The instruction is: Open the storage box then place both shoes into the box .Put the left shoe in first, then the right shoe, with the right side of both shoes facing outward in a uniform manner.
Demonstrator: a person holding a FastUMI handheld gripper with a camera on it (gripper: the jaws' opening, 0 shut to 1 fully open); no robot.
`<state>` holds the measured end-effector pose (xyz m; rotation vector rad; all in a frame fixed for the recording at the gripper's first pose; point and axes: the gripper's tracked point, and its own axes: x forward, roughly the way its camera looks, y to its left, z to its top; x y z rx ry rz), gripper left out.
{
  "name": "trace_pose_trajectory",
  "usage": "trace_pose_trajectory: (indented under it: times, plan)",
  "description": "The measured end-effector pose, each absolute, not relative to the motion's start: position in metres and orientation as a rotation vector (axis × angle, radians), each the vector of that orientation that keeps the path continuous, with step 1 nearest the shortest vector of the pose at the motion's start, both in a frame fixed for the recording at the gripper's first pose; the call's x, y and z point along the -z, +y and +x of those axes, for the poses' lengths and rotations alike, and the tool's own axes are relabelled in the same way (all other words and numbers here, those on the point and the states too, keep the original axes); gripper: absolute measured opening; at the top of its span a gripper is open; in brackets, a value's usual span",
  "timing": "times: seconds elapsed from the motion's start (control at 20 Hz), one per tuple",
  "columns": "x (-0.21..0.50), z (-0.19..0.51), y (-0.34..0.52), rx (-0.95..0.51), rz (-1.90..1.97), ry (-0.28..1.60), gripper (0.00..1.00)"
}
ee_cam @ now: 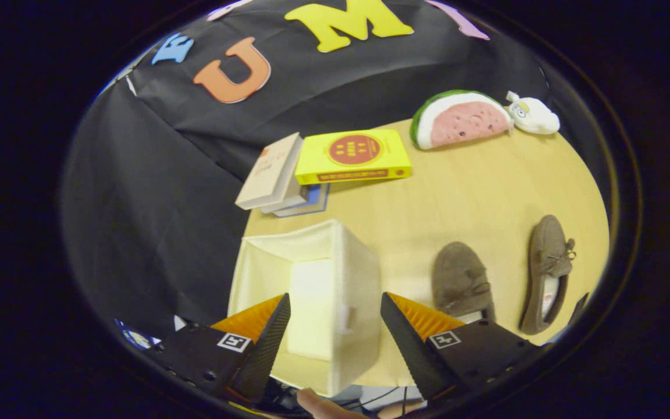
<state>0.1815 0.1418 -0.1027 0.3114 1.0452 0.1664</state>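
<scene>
Box [312, 291] is seen on the table [474, 192] with its top open, just ahead of the gripper [335, 326], whose fingers are spread and empty. Both shoes [460, 279] [547, 270] lie beside it. Opening is judged done; a grasp of the left shoe is called for next.

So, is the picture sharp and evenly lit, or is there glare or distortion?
Gripper view: fisheye bends the table edge; glare washes out the open box interior; both shoes are fairly sharp; the open hand-held gripper straddles the box.
</scene>
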Motion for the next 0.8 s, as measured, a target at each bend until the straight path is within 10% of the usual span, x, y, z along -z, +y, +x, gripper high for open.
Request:
trace_pose_trajectory:
  times: [0.8]
  plan:
    - [0.216, 0.147, -0.006, 0.005, -0.097, 1.274, 0.76]
